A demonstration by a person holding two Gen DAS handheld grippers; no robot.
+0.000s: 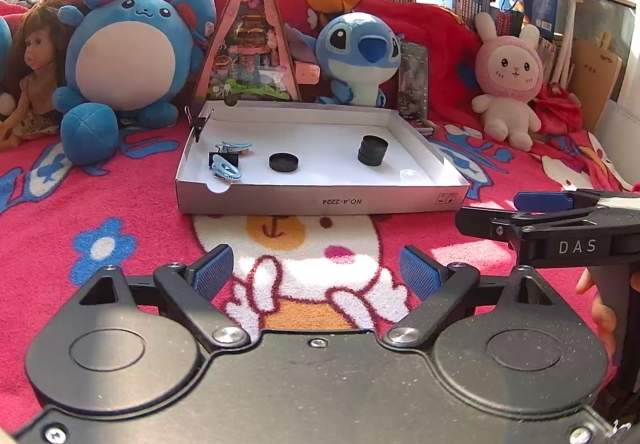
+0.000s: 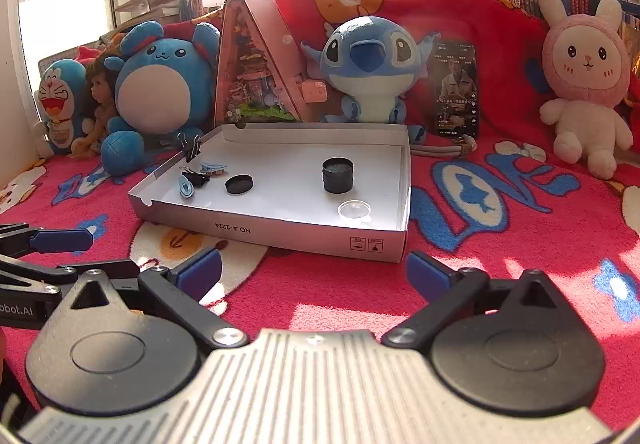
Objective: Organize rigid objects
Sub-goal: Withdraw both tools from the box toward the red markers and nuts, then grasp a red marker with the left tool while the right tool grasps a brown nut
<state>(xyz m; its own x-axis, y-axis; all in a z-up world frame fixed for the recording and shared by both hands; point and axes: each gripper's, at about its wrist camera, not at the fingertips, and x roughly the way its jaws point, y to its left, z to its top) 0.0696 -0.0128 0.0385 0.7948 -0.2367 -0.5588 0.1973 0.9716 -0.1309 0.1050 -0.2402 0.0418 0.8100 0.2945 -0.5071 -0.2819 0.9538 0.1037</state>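
Note:
A shallow white cardboard box [image 1: 320, 199] [image 2: 280, 234] lies on the red blanket. Inside it stand a stack of black round lids [image 1: 373, 150] [image 2: 338, 175], a single black lid [image 1: 283, 162] [image 2: 239, 184], light blue hair clips with a black binder clip [image 1: 226, 163] [image 2: 195, 176] at the left, and a clear plastic cup [image 1: 412, 175] [image 2: 353, 210] near the front right corner. My left gripper [image 1: 318, 272] stands open in front of the box, nothing between its fingers. My right gripper [image 2: 314, 270] is open too, empty, short of the box's front right corner.
Plush toys line the back: a blue round one [image 1: 124, 59], a blue alien one [image 1: 360, 55], a pink rabbit [image 1: 508, 79], a doll [image 1: 32, 71]. A triangular diorama [image 1: 250, 43] and a phone [image 1: 414, 79] stand behind the box. A binder clip [image 1: 198, 121] grips the box's left wall.

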